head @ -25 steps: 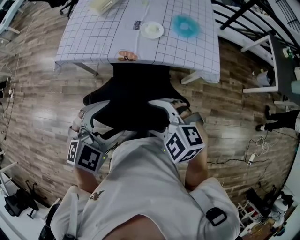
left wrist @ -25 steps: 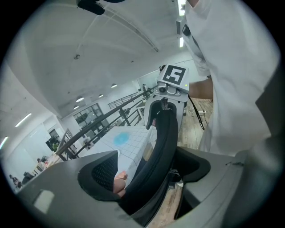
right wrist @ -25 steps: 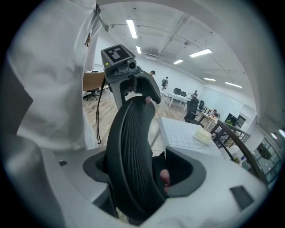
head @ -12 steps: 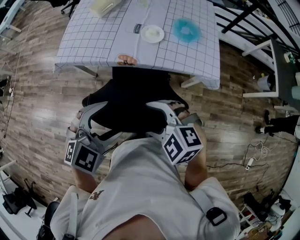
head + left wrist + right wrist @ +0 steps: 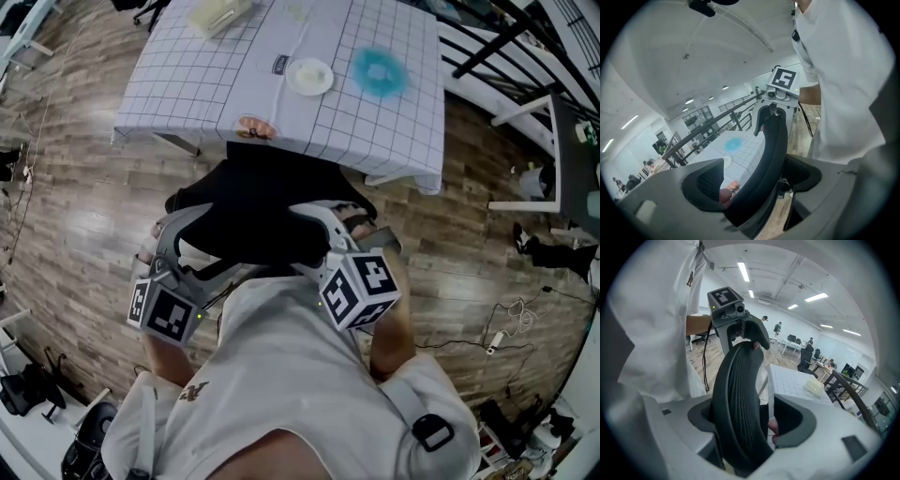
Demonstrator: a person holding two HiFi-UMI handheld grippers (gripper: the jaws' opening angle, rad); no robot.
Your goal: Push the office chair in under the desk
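Observation:
The black office chair stands with the front of its seat under the desk, which has a white checked cloth. Its backrest is nearest me. My left gripper is shut on the backrest's left side and my right gripper on its right side. In the left gripper view the dark backrest edge runs up between the jaws of the left gripper. In the right gripper view the mesh backrest fills most of the span of the right gripper.
On the desk lie a white plate, a blue round thing, a pale box and a small pink item at the near edge. White frames stand at the right. A cable trails on the wooden floor.
The desk sits a little lower and further right in the head view. Both grippers keep their hold on the backrest, the left cube a touch further left.

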